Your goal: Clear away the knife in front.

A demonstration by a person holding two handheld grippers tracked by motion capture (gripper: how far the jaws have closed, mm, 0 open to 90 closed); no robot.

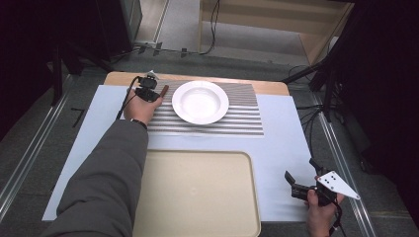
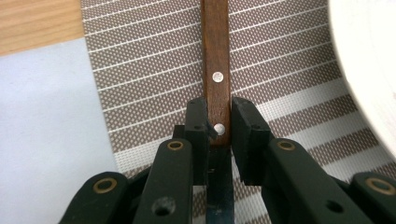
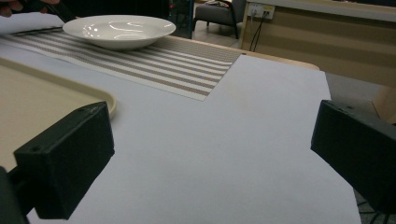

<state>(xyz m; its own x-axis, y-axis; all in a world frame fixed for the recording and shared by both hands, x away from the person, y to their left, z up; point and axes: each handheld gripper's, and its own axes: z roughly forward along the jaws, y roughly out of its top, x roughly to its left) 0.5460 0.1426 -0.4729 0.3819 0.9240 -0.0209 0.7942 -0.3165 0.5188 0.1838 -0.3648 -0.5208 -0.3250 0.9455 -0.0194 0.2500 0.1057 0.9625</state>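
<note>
A knife with a brown wooden handle [image 2: 216, 56] and two metal rivets lies on the striped placemat [image 2: 154, 70], left of the white plate [image 1: 200, 102]. My left gripper [image 2: 218, 125] is shut on the handle at its lower rivet, with one pad against each side. The dark blade runs back under the jaws. From the high view, the left gripper [image 1: 147, 91] sits at the placemat's far left corner, and the handle [image 1: 164, 90] pokes out beside it. Near the table's right front, my right gripper [image 1: 300, 169] hovers open over the white sheet, nothing between its fingers [image 3: 70, 154].
A cream tray [image 1: 197, 192] lies at the table's front centre, its corner [image 3: 100, 98] showing in the right gripper view. The plate's rim [image 2: 369, 70] is close to the right of the knife. A white sheet [image 1: 281, 148] covers the wooden table. Cables and stands surround it.
</note>
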